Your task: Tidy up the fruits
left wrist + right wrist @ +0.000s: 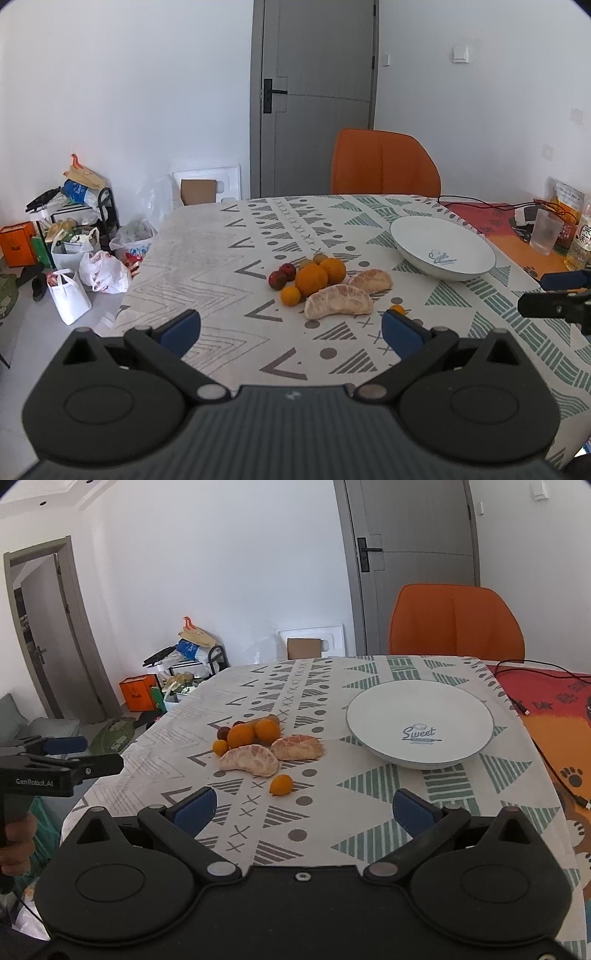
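Observation:
A pile of fruit lies mid-table: two oranges (312, 279) (241, 735), two peeled pomelo pieces (338, 301) (250, 760), small red fruits (277, 279), a small kumquat (290, 295) (220, 746). One loose kumquat (281, 784) lies nearer, half hidden behind a fingertip in the left wrist view (398, 308). An empty white bowl (443, 246) (419, 723) marked "Sweet" stands right of the fruit. My left gripper (291, 332) is open and empty, short of the fruit. My right gripper (304, 814) is open and empty, short of the loose kumquat.
An orange chair (384, 162) (456, 622) stands behind the table. A plastic cup (546, 232), bottles and a black cable (546, 760) sit on the table's right side. Bags (99, 271) clutter the floor to the left. The patterned cloth (332, 812) covers the table.

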A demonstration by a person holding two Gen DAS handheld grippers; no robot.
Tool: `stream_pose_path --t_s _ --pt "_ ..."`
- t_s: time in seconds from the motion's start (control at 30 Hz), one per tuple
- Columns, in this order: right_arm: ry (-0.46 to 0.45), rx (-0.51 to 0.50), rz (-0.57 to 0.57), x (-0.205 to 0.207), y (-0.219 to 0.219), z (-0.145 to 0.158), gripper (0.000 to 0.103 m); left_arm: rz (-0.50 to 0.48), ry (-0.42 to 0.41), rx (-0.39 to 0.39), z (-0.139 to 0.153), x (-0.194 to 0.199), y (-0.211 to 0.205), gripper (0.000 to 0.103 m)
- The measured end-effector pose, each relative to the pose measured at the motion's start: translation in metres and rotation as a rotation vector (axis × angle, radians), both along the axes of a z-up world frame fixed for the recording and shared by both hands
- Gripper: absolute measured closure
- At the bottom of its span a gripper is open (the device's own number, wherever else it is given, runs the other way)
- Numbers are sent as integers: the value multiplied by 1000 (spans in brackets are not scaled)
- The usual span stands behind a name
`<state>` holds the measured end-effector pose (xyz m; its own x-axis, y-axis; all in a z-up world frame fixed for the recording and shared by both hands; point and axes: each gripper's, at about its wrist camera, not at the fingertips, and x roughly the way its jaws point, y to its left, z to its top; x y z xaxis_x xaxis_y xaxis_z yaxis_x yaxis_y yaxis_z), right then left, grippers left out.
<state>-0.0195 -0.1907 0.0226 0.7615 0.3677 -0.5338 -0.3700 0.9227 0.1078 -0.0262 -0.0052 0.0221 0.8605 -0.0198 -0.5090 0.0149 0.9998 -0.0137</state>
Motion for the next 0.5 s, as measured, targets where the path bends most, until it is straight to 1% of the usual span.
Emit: stream_pose_path --t_s 0.17,0.3,0.5 --pt "-22 -10 2 -3 -1 5 0 -9 -15 18 4 -2 -4 0" --pt "-19 -4 1 -4 -2 5 0 -11 -25 17 6 -3 -5 0" --pt "-16 -10 9 -4 -2 4 0 -10 -18 15 4 -2 -4 0"
